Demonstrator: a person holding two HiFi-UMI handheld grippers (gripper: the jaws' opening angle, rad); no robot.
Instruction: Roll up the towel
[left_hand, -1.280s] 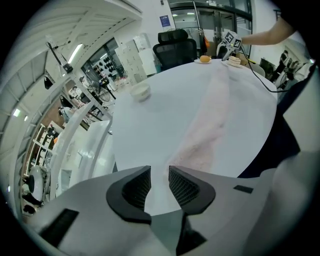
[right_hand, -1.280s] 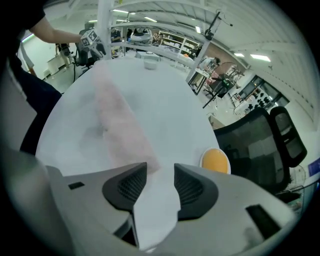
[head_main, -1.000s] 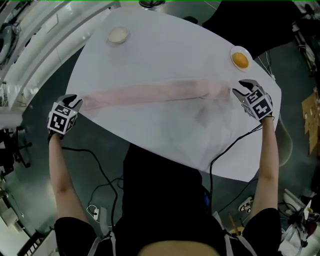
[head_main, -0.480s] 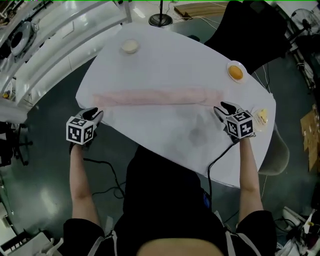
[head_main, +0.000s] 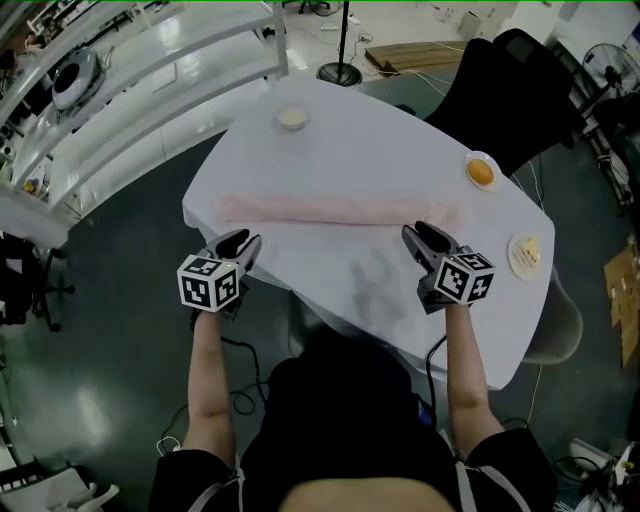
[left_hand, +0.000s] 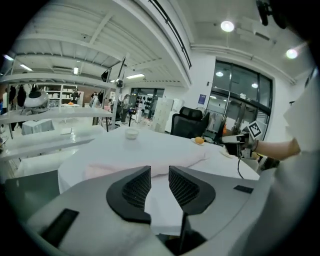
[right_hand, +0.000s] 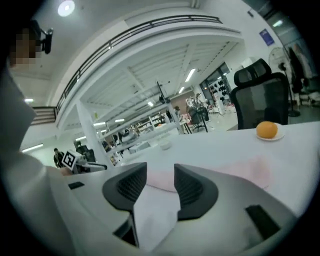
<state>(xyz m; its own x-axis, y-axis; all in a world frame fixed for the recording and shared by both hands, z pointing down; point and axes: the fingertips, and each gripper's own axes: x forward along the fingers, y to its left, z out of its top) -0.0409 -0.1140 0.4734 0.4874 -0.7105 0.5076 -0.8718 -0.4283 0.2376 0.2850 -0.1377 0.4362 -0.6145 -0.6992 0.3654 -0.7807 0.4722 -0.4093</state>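
Observation:
The pink towel (head_main: 340, 210) lies rolled into one long thin roll across the white table (head_main: 380, 130). My left gripper (head_main: 240, 243) hovers off the table's near left edge, apart from the roll's left end, and is open and empty. My right gripper (head_main: 415, 235) is over the near side of the table, just short of the roll's right end, also open and empty. The left gripper view shows the towel (left_hand: 150, 167) beyond the left gripper (left_hand: 160, 182), whose jaws stand parted. In the right gripper view the towel (right_hand: 240, 170) lies past the right gripper (right_hand: 160, 182).
A small white bowl (head_main: 292, 118) sits at the table's far side. An orange on a plate (head_main: 480, 172) and another small plate with food (head_main: 525, 253) are at the right. A black office chair (head_main: 510, 80) stands behind the table; white shelving runs along the left.
Both grippers have drawn back from the two ends of the rolled towel toward me and closer together. The roll stays on the table.

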